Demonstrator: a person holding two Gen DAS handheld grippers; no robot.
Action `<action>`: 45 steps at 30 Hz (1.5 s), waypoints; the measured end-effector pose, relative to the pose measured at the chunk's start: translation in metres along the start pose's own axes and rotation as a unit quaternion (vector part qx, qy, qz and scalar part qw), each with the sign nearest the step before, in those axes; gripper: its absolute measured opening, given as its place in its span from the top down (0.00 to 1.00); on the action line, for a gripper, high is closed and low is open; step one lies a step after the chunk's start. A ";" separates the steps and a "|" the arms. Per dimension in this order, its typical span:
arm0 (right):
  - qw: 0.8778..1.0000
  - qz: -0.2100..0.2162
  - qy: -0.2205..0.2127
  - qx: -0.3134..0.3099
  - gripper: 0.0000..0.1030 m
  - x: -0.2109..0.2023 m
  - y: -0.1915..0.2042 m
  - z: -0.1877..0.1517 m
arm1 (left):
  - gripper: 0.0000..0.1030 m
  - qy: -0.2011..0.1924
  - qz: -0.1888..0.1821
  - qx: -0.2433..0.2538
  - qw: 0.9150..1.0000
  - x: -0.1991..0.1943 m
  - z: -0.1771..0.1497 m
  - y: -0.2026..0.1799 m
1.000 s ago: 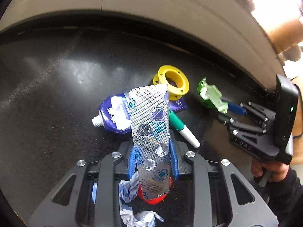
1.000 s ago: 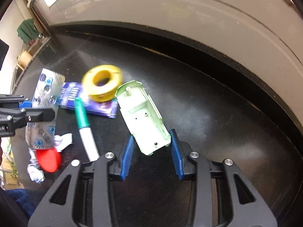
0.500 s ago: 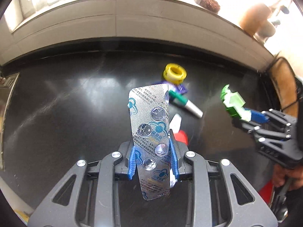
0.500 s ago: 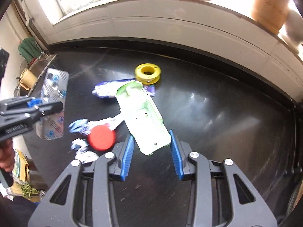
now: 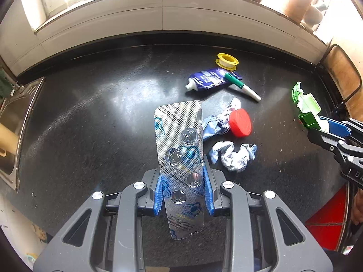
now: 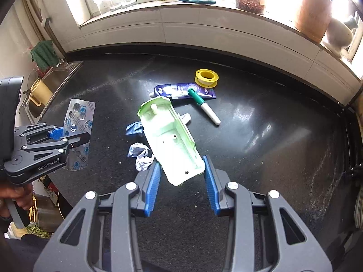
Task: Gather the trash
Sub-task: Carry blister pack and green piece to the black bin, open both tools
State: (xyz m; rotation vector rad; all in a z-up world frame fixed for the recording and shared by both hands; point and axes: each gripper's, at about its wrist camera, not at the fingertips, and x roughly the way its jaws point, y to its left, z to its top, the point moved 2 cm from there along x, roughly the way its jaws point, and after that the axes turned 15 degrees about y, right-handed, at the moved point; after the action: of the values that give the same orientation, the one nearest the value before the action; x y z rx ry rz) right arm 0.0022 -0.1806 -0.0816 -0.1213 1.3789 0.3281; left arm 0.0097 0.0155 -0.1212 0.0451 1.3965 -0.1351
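We clamped a silver foil blister pack (image 5: 179,158) in our left gripper (image 5: 183,192) and a pale green plastic shell (image 6: 171,140) in our right gripper (image 6: 182,183); beyond the jaws, crumpled wrappers (image 5: 233,155), a red cap (image 5: 241,122) and a blue tube (image 5: 209,78) littered the black counter (image 5: 90,117).

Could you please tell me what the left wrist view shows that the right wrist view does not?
Only the left wrist view shows the red bottle cap on the counter; in the right wrist view the held green plastic shell covers that spot. Only the right wrist view shows the yellow cup in the sink. Both show the yellow spool, toothpaste tube, green marker, crumpled wrappers, the left gripper clamping the blister pack, and the right gripper clamping the shell.
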 end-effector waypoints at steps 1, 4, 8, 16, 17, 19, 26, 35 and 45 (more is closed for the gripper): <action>1.000 0.000 -0.001 0.000 0.63 -0.001 0.002 -0.001 | 0.72 -0.001 0.000 -0.002 1.000 -0.001 -0.002 0.002; 1.000 -0.002 -0.002 -0.003 0.63 -0.002 0.012 -0.002 | 0.72 -0.006 0.000 -0.012 1.000 -0.005 -0.008 0.010; 1.000 0.002 -0.008 -0.021 0.63 -0.005 0.033 0.001 | 0.72 -0.022 0.009 -0.027 0.999 -0.018 -0.018 0.023; 0.992 0.050 -0.013 -0.114 0.63 0.004 0.125 0.018 | 0.72 -0.049 0.058 -0.105 0.992 -0.046 -0.072 0.090; 0.990 0.058 -0.010 -0.129 0.63 0.008 0.139 0.019 | 0.72 -0.050 0.063 -0.121 0.989 -0.048 -0.082 0.102; 0.983 0.078 0.003 -0.164 0.63 0.018 0.175 0.019 | 0.72 -0.047 0.074 -0.157 0.984 -0.049 -0.106 0.127; 0.945 0.137 0.075 -0.287 0.63 0.060 0.303 -0.004 | 0.72 -0.017 0.092 -0.281 0.955 -0.035 -0.209 0.201; 0.895 0.170 0.165 -0.378 0.63 0.105 0.434 -0.061 | 0.72 0.017 0.083 -0.387 0.918 0.012 -0.333 0.260; 0.880 0.147 0.205 -0.402 0.63 0.143 0.500 -0.103 | 0.72 0.030 0.065 -0.423 0.903 0.060 -0.388 0.298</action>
State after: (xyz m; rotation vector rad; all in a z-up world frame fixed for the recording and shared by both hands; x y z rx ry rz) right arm -0.2217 0.2879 -0.1879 -0.7072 1.6002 1.1820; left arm -0.3232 0.3496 -0.2620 -0.5844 1.4082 0.5957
